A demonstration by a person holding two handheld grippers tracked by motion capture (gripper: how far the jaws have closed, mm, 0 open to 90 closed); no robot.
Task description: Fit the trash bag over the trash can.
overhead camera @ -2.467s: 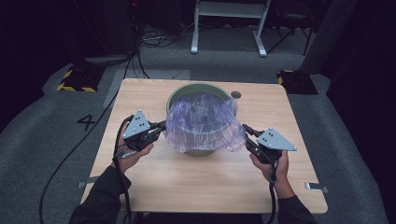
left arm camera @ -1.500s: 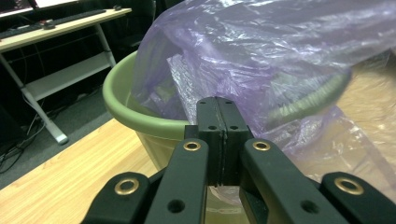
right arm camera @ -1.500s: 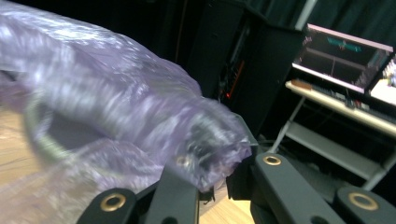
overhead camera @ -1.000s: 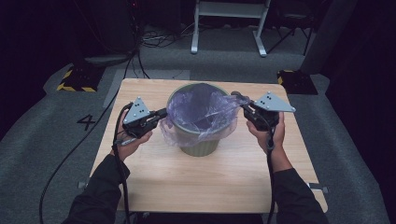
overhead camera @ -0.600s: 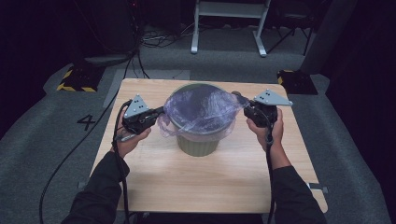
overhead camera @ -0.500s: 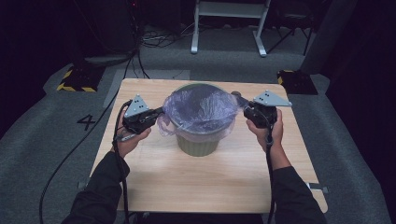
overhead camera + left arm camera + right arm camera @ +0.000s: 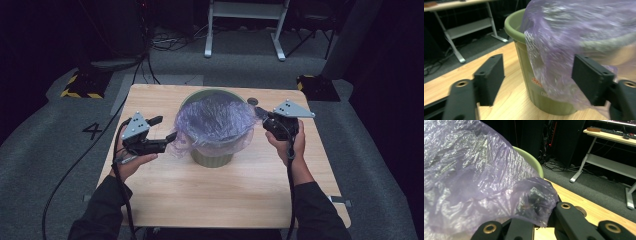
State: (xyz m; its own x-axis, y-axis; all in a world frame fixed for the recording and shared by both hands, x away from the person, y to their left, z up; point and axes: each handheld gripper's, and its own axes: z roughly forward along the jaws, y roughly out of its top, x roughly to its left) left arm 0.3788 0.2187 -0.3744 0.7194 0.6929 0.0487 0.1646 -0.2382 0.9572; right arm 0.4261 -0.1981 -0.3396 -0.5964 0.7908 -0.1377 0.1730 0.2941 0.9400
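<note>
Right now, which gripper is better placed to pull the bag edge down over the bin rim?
Right. The right gripper is shut on the purple bag beside the green bin; the left gripper has just opened, bag loose.

Lab or recording studio, not a home. Dark room, black walls. Grey carpet floor (image 7: 45, 150) with a painted "4" (image 7: 92, 131). Yellow-black hazard-striped weights (image 7: 80, 86) on the floor, loose cables (image 7: 165, 42) behind. Single wooden counter (image 7: 220, 195) in the centre. White metal-framed desk (image 7: 614, 150) carrying a keyboard (image 7: 621, 133).
</note>
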